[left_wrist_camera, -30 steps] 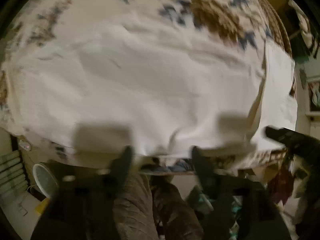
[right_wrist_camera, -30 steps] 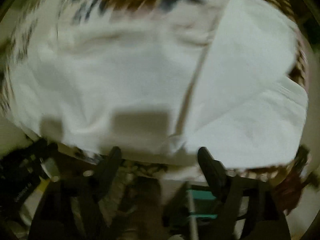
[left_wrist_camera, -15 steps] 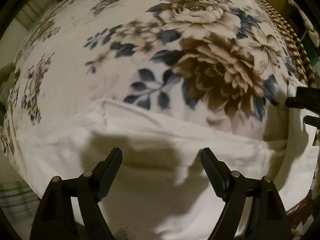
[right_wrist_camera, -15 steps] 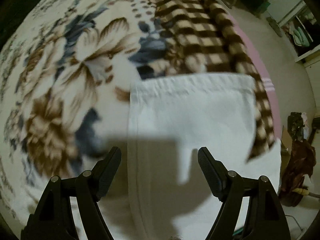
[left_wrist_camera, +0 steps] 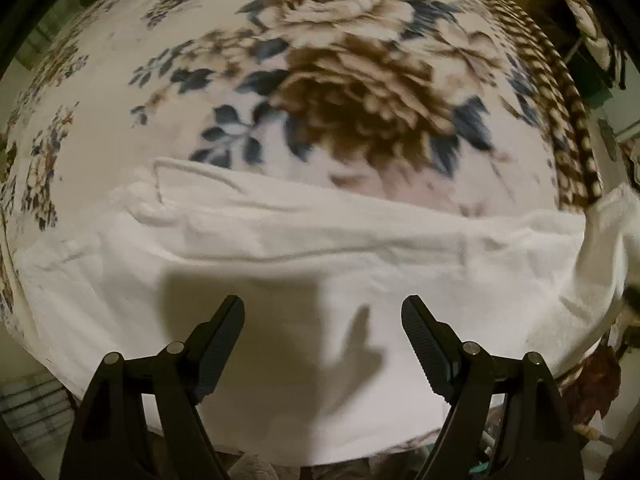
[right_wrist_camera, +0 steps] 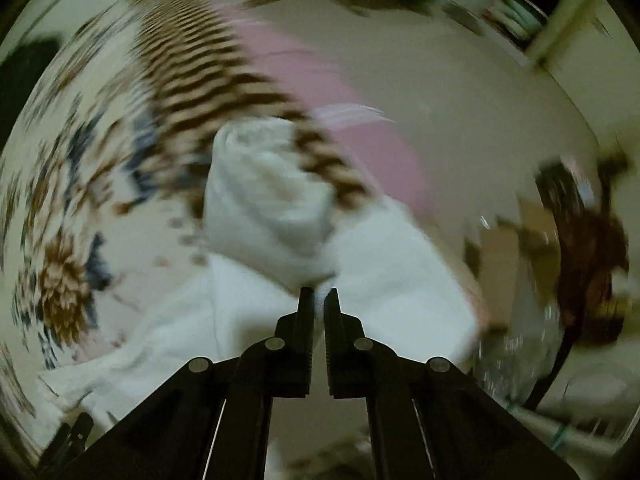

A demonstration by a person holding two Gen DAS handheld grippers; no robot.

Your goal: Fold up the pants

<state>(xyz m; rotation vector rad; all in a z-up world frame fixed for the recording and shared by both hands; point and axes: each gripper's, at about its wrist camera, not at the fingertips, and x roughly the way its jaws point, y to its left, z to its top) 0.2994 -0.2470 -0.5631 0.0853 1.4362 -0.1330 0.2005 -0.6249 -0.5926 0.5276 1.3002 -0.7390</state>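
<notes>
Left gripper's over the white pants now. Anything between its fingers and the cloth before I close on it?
Nothing visible. The left gripper is open above the white pants, with only its own shadow on the cloth. The right gripper is shut on the pants' end, off to the side.

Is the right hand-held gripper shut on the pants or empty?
Shut on them: the right hand-held gripper pinches white pants fabric, bunched and lifted.

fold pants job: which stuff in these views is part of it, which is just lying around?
Part of the job:
- white pants, spread on the bed
- right gripper, shut on a bunched end of the pants
- left gripper, open above the pants, nothing between its fingers

Just lying around:
- flowered blanket
- brown checked blanket border
- pink sheet
</notes>
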